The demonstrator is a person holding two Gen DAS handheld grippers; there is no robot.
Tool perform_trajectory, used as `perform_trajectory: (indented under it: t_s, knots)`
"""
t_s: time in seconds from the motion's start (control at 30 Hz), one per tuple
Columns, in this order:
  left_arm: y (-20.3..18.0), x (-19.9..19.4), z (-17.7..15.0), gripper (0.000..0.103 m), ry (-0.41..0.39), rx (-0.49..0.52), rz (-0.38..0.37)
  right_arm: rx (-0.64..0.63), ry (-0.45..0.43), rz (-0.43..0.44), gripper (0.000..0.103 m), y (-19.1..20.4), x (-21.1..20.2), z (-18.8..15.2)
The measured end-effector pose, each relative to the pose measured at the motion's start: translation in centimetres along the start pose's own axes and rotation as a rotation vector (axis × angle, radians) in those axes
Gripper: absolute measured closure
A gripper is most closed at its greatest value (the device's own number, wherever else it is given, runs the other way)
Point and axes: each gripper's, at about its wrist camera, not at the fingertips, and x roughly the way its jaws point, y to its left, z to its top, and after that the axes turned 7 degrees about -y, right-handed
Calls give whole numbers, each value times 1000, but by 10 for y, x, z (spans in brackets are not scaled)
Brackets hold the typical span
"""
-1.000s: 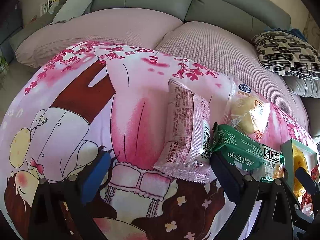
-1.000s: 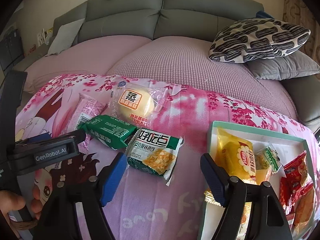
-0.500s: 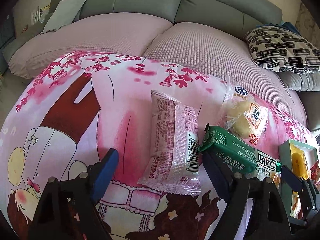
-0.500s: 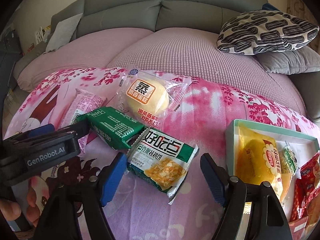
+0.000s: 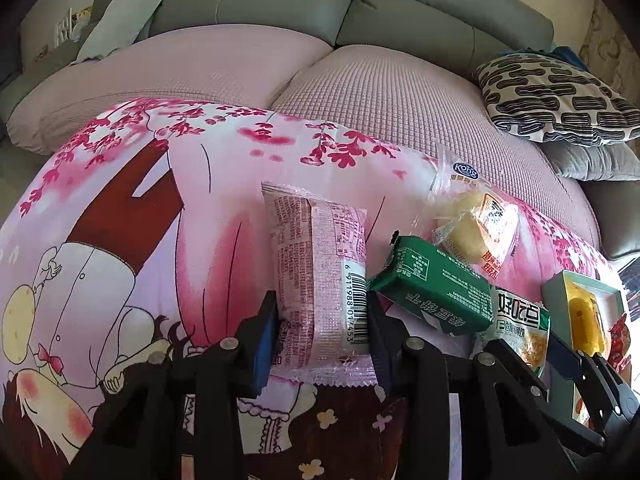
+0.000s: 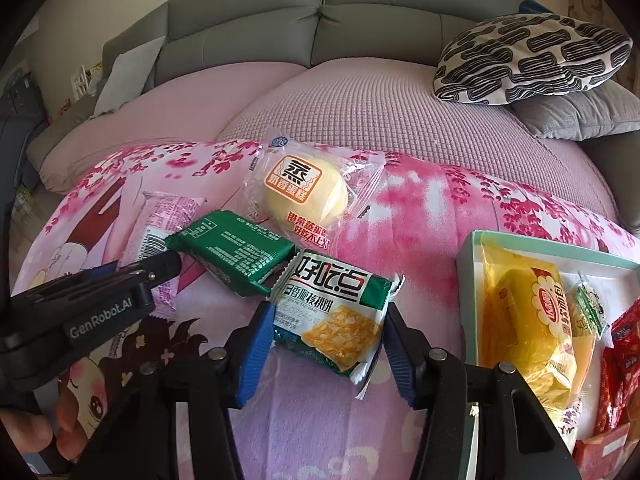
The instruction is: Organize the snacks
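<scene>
My left gripper (image 5: 320, 344) is shut on the near end of a pink snack packet (image 5: 320, 280) that lies on the pink cartoon cloth. My right gripper (image 6: 326, 348) has closed around a white-and-green walnut-cake packet (image 6: 332, 316), with both pads against its sides. A green packet (image 6: 236, 252) and a clear-wrapped yellow cake (image 6: 304, 196) lie just beyond it. The green packet (image 5: 432, 292) and the cake (image 5: 468, 228) also show in the left wrist view, to the right of the pink packet. A pale green box (image 6: 468, 252) at the right holds several snacks.
The cloth (image 5: 120, 240) covers a cushion in front of a grey sofa (image 6: 360, 28). A black-and-white patterned pillow (image 6: 532, 56) lies at the back right. The left gripper's body (image 6: 100, 304) and the hand holding it sit at the left of the right wrist view.
Both grippers moved forward and closed from wide open: the left onto the pink packet, the right onto the walnut-cake packet.
</scene>
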Motion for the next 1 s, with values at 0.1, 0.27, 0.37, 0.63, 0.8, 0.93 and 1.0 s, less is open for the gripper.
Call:
perform_trajectory:
  t_s: [0.1,0.27,0.37,0.63,0.8,0.93,1.0]
  knots:
    - [1,-5,-4,62,0,-9,-1,2,0,-5,47,-1,-4,-3]
    - [1,-14,-12,62,3,-18,4,17,-3,-5,47,-2,-15,-8]
    - [2,-19,-16,62,10,-24,7,19,-1,-5,47,-4,-23,-14]
    - [5,-43,-26,62,6,-43,18,35,1,6,48,-8,-47,-27]
    - [1,-59,-35,62,3,-41,8,34,-2,9,48,-10,-62,-34]
    - [-3,-68,-41,62,0,-35,-4,36,-23,15,48,-16,-80,-38]
    - [-4,-71,-44,62,0,-31,-11,42,-34,22,48,-19,-89,-39]
